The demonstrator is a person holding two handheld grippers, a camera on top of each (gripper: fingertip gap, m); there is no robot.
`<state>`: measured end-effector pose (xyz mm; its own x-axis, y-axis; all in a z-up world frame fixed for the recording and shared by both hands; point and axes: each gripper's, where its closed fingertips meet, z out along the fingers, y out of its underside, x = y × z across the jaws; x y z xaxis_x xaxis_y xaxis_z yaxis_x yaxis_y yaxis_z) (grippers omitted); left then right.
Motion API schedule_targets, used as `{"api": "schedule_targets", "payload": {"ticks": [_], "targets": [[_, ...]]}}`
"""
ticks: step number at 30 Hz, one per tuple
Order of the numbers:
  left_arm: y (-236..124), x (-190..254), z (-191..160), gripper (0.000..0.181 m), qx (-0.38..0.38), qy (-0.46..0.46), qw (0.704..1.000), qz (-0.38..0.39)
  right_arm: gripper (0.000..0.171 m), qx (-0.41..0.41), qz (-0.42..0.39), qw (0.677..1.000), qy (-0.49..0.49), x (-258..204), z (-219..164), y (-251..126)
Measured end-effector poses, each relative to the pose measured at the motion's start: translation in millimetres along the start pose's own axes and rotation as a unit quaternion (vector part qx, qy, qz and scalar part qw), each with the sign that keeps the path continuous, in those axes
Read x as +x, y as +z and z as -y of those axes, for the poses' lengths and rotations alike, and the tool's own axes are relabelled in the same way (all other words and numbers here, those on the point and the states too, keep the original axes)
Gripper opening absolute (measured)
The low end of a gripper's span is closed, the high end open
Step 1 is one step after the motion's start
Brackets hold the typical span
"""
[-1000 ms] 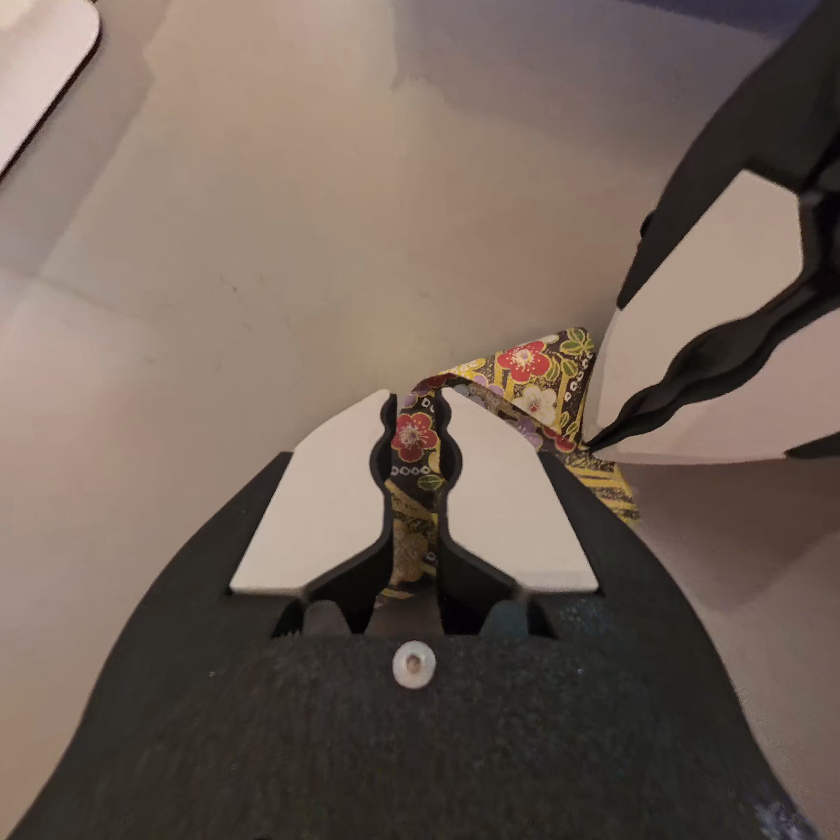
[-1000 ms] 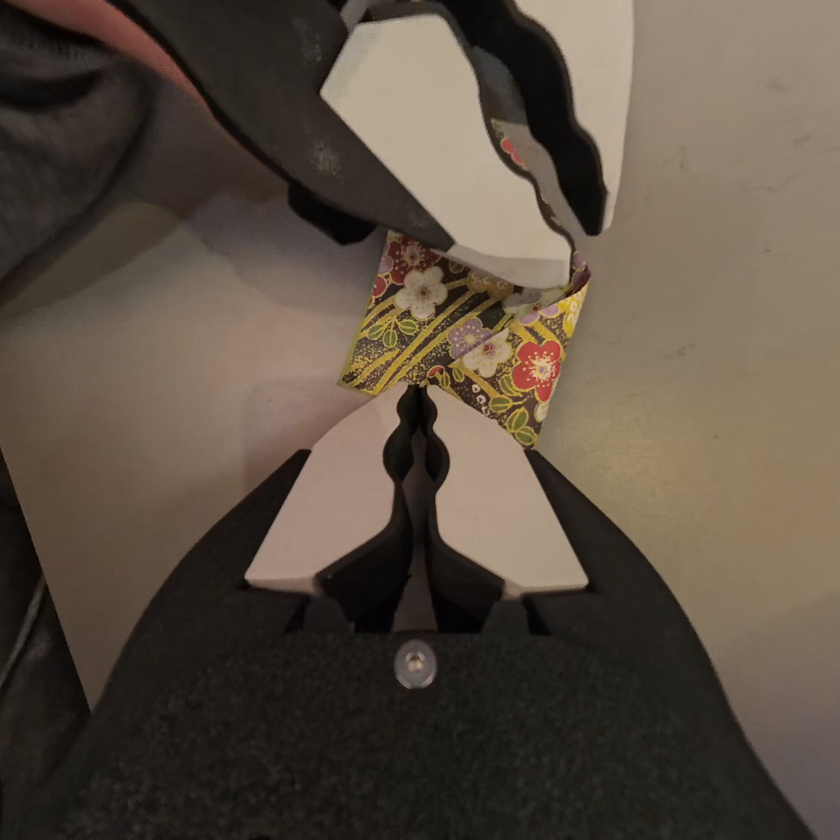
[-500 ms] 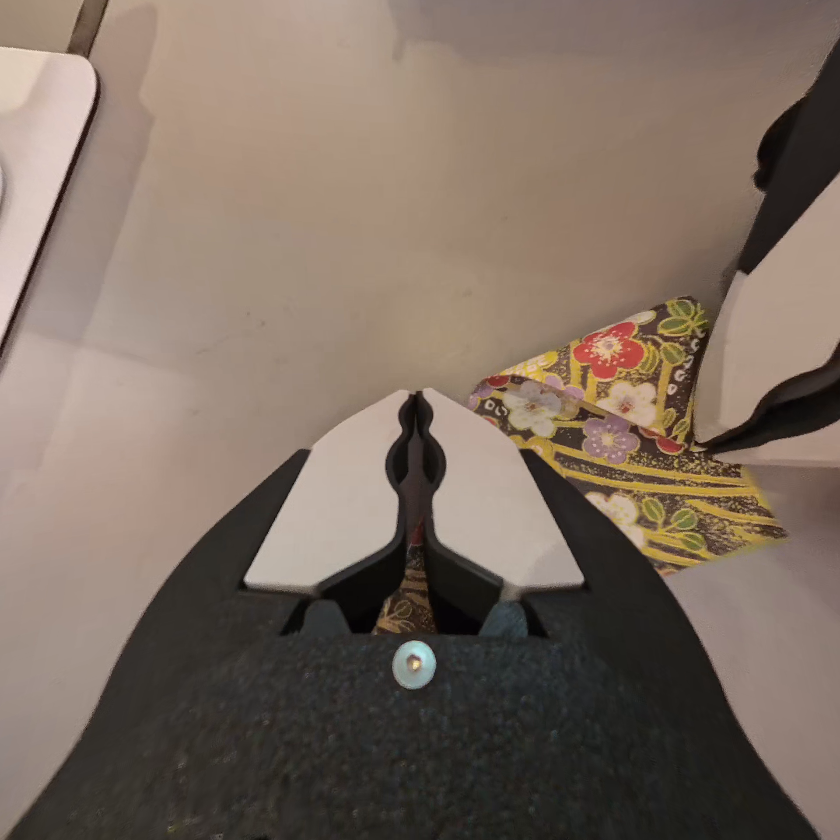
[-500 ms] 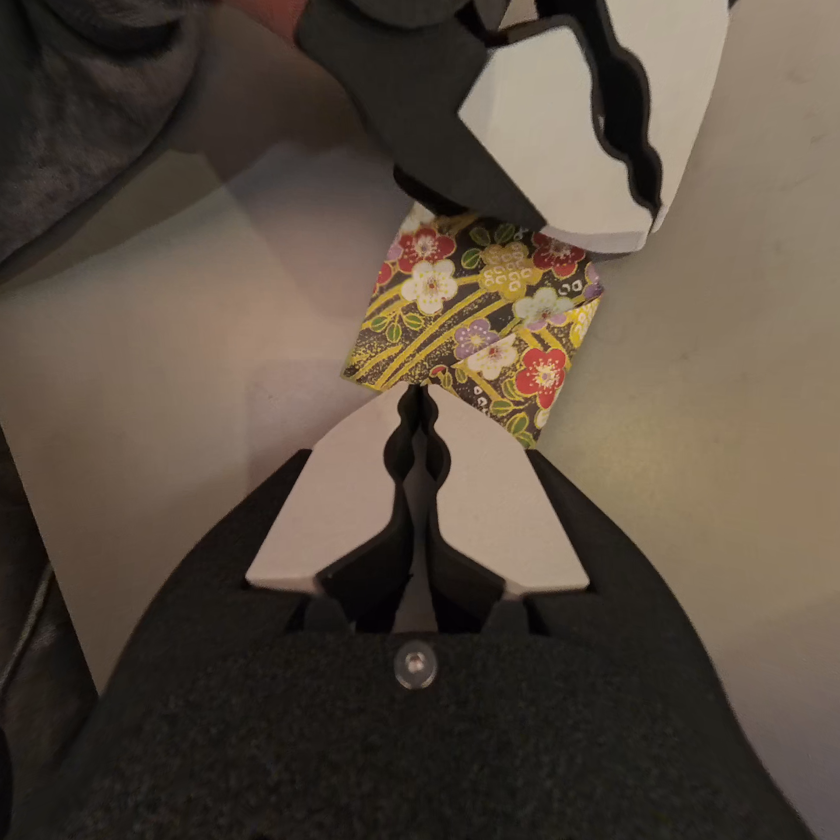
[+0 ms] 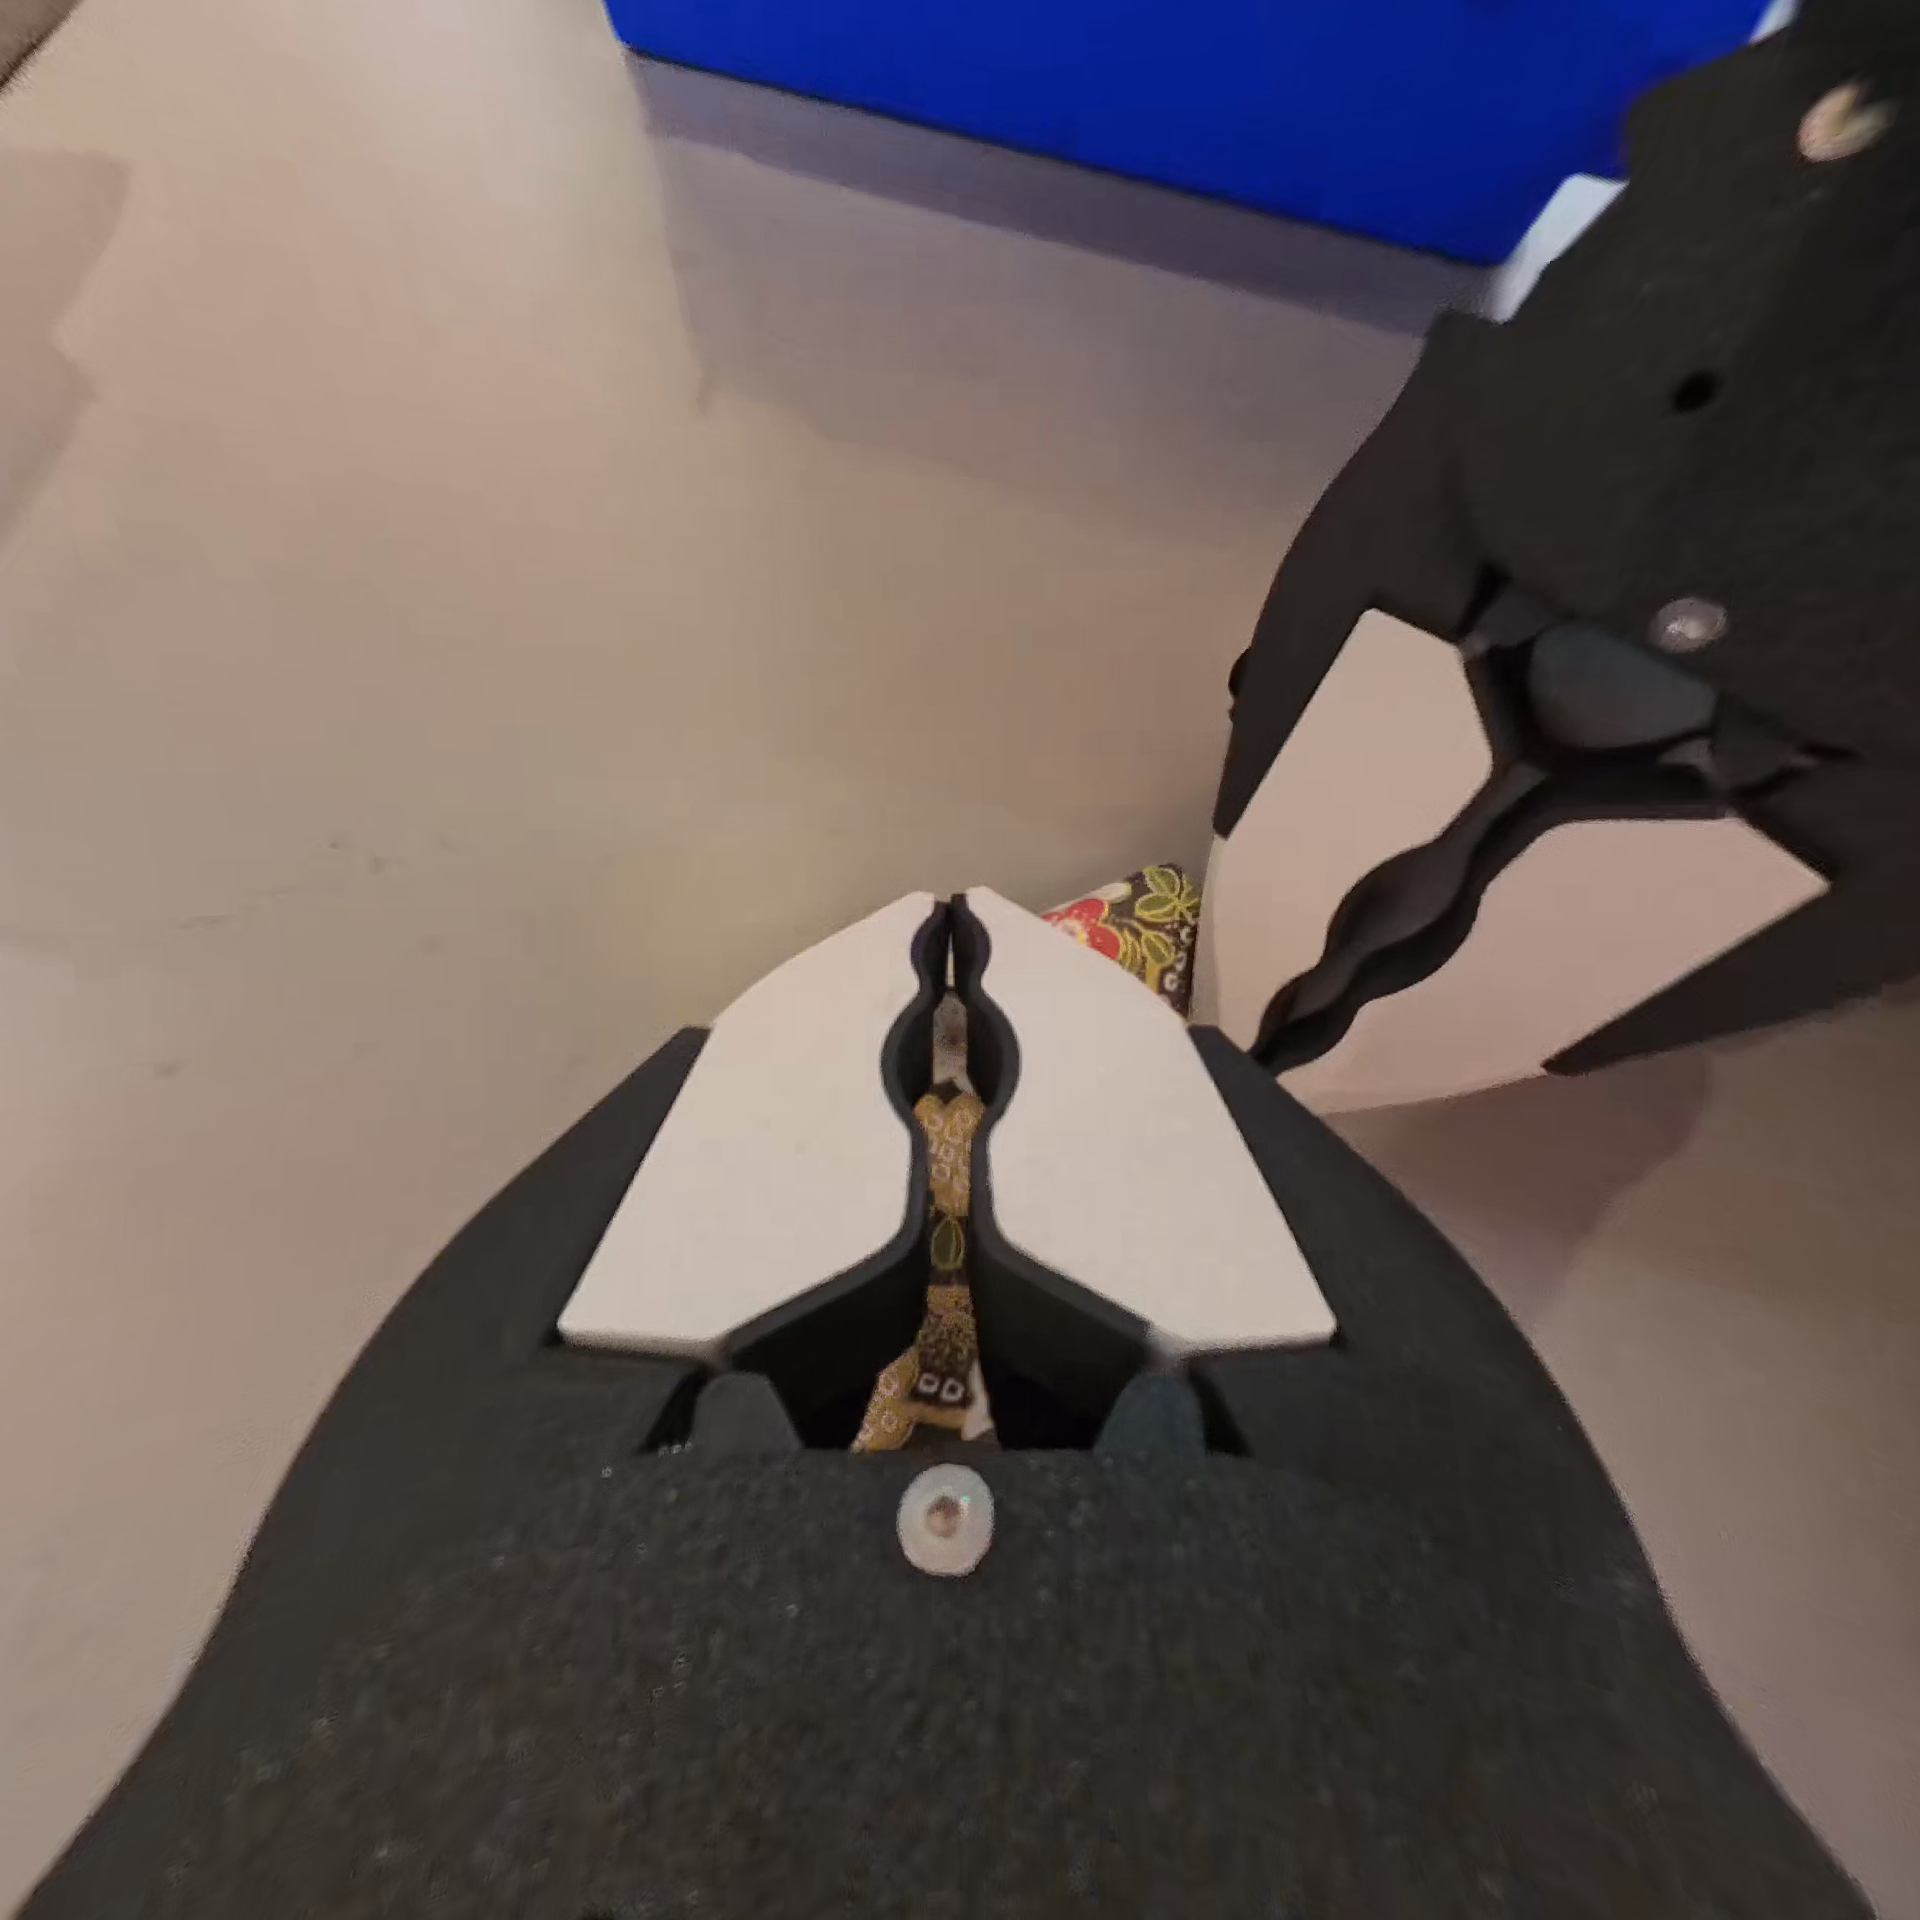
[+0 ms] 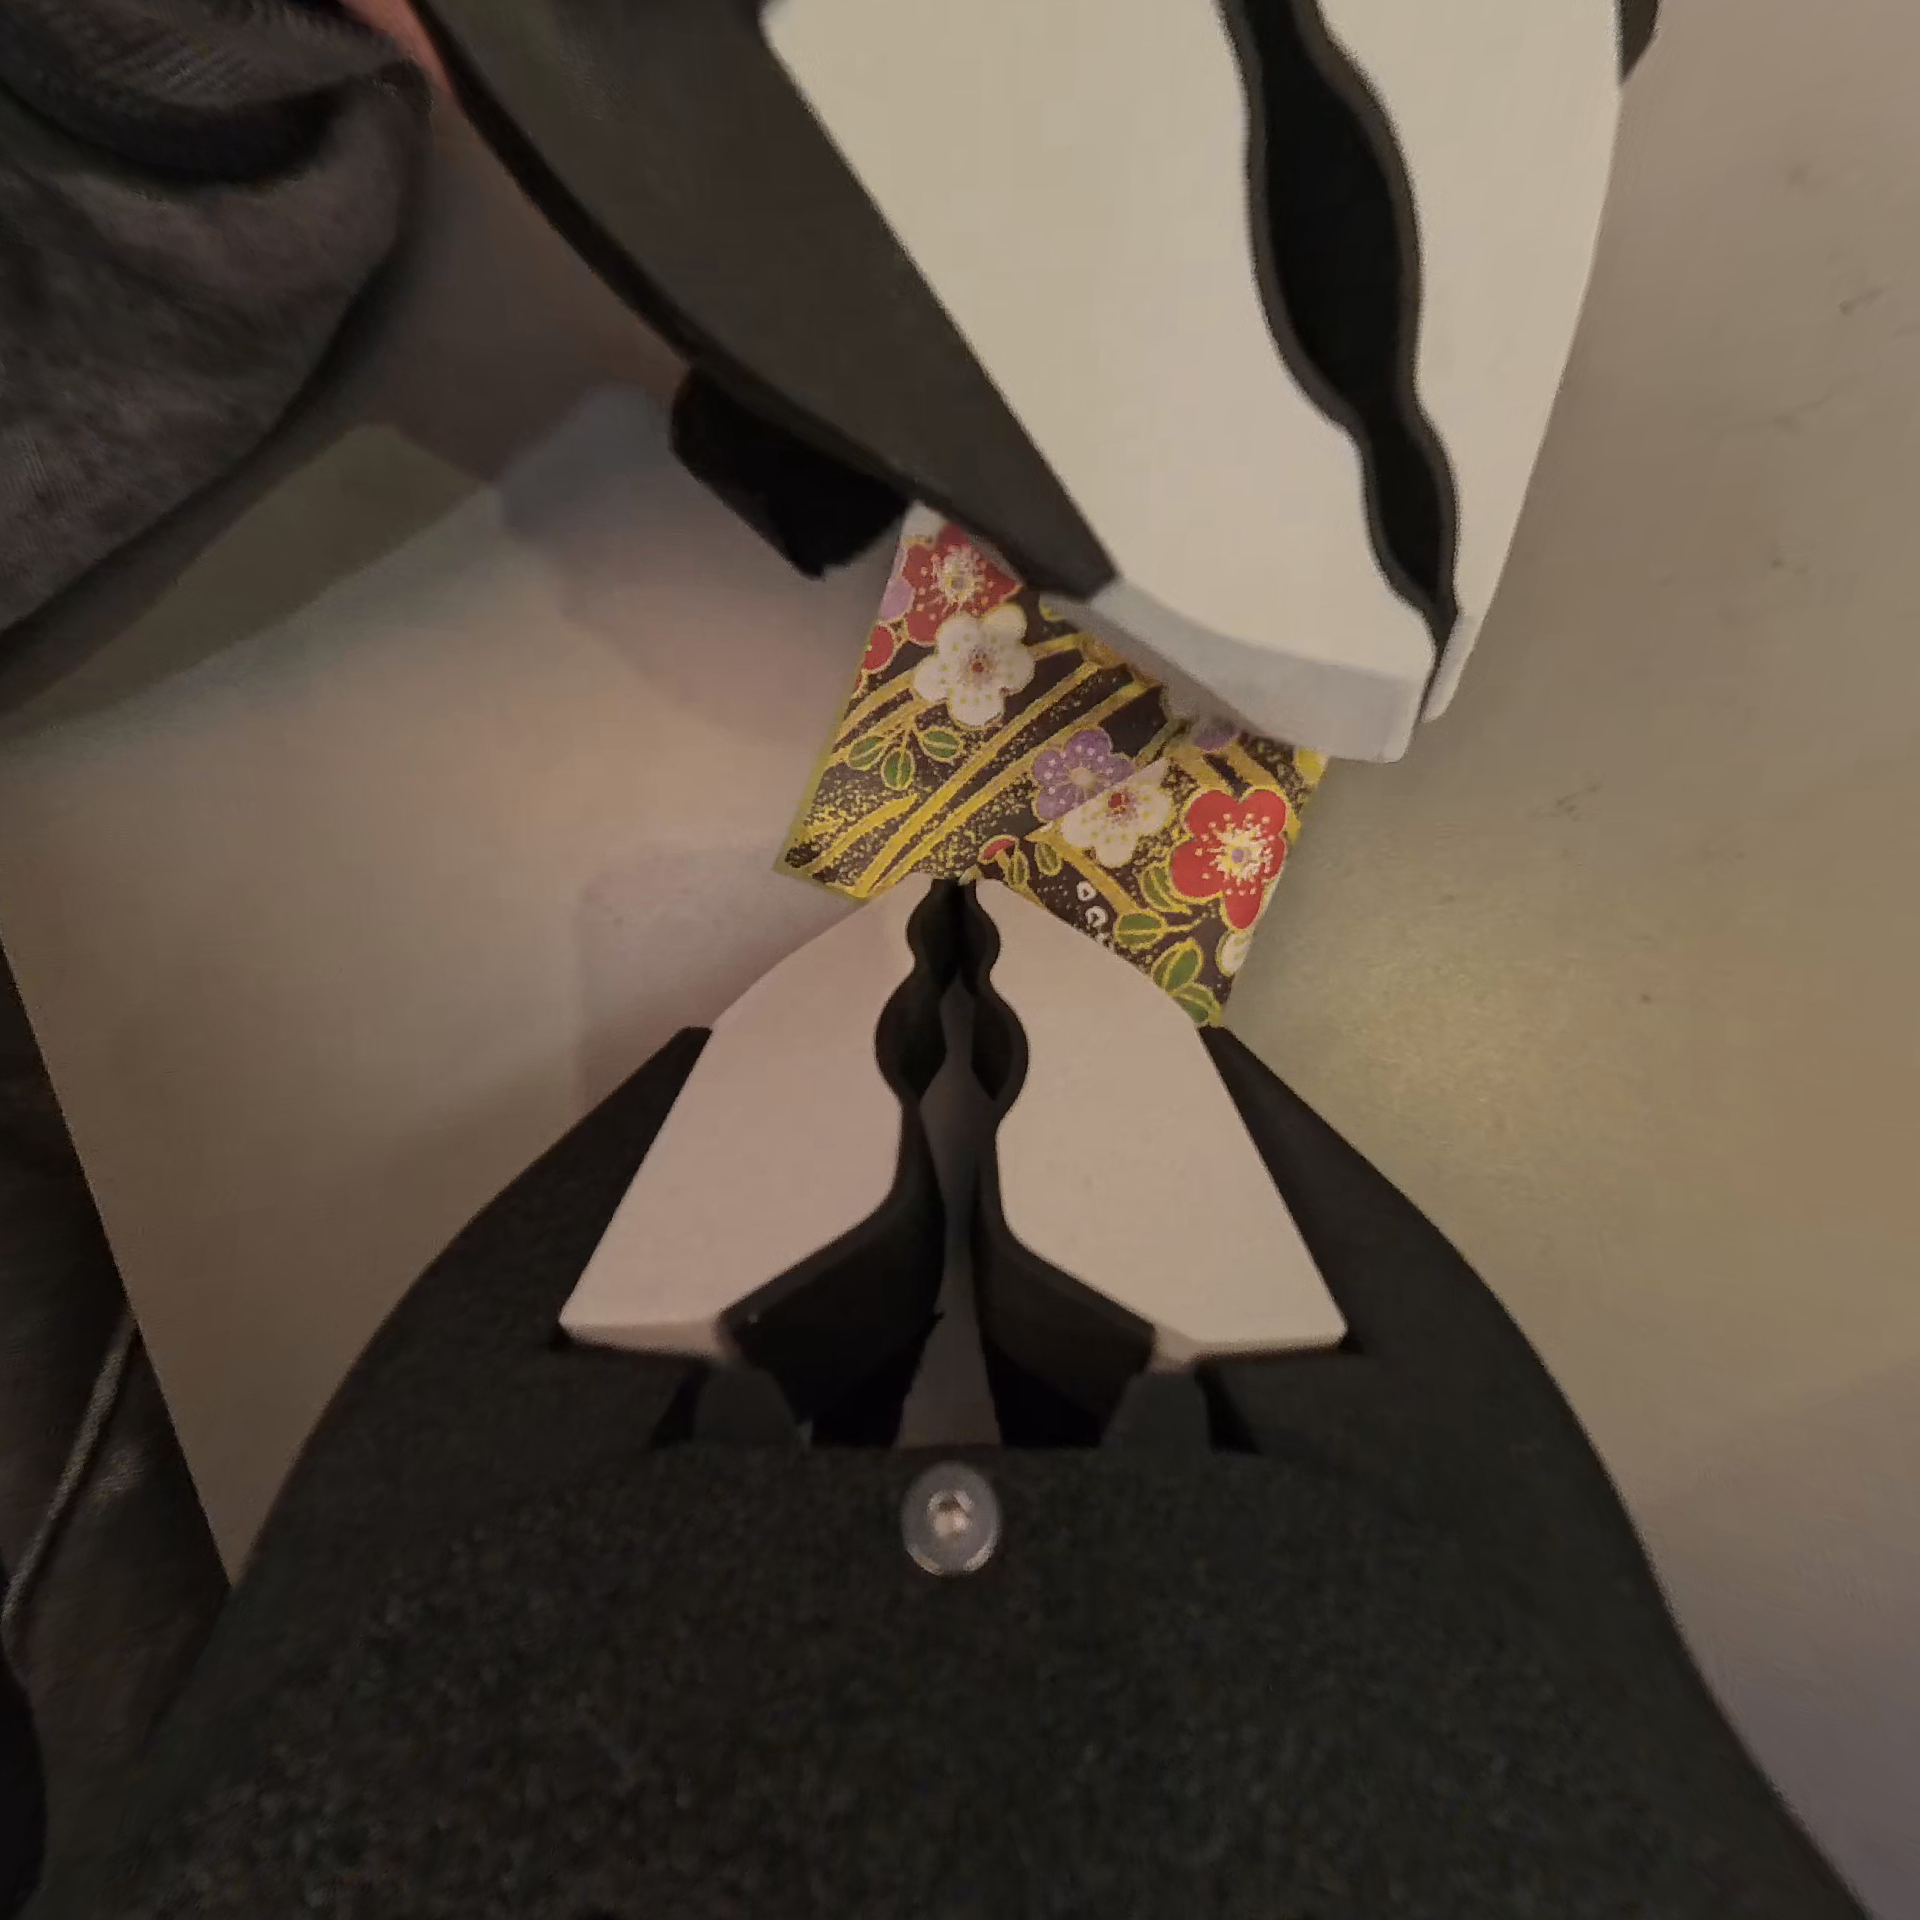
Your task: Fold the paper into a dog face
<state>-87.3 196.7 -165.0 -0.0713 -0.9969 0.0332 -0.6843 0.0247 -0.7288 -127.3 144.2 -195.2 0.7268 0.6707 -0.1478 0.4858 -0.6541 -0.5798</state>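
Note:
The folded paper (image 6: 1039, 769), dark with gold stripes and red, white and purple flowers, lies flat on the beige table. My left gripper (image 6: 1439, 649) is shut and bears down on the paper's far right part from above. In the left wrist view my left gripper (image 5: 951, 912) covers most of the paper (image 5: 1143, 930); a strip of it shows through the slot between the fingers. My right gripper (image 6: 951, 896) is shut, with its tips on the paper's near edge, at the notch where two flaps meet. It also shows in the left wrist view (image 5: 1273, 1044).
A blue box-like thing (image 5: 1143, 94) stands at the far edge of the table (image 5: 416, 623). A person's dark grey sleeve (image 6: 156, 260) fills the upper left of the right wrist view.
My left gripper closed, let go of the paper flap and moved over the paper, now lower and closer to it. My right gripper has stayed at the near edge.

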Motion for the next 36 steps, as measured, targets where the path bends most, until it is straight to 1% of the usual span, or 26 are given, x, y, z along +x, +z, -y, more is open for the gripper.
{"api": "schedule_targets", "payload": {"ticks": [4, 9, 15, 20, 29, 31, 32, 36], "targets": [[12.2, -5.6, -19.8, 0.000, -0.048, 0.010, 0.998, 0.044, 0.000, -0.001, -0.002, 1.000, 0.002, -0.1, -0.1, -0.1], [14.3, -9.9, -24.2, 0.000, -0.058, 0.018, 0.996, 0.066, 0.001, -0.001, -0.002, 1.000, 0.004, -0.2, 0.0, -0.2], [9.6, -13.0, -21.6, 0.000, -0.046, 0.031, 0.995, 0.087, 0.000, 0.001, -0.004, 1.000, 0.008, -0.2, 0.1, -0.3], [0.8, -14.6, -22.9, 0.000, -0.042, 0.019, 0.995, 0.090, 0.001, 0.003, -0.001, 1.000, 0.011, -0.2, 0.4, -0.4], [7.3, -13.8, -31.0, 0.000, -0.053, 0.023, 0.994, 0.089, 0.000, 0.000, -0.012, 1.000, 0.004, 0.1, 1.0, -0.5], [8.0, -13.8, -31.8, 0.000, -0.048, 0.024, 0.994, 0.091, 0.000, 0.001, -0.003, 1.000, 0.023, -1.4, 1.1, -0.7], [7.9, -13.8, -31.9, 0.000, -0.047, 0.022, 0.995, 0.090, 0.000, 0.003, 0.007, 0.999, 0.031, -3.3, 0.8, -1.6], [7.6, -13.7, -32.2, 0.000, -0.047, 0.018, 0.995, 0.086, 0.000, 0.021, 0.007, 0.999, 0.037, 0.5, 0.6, -12.7]]}}
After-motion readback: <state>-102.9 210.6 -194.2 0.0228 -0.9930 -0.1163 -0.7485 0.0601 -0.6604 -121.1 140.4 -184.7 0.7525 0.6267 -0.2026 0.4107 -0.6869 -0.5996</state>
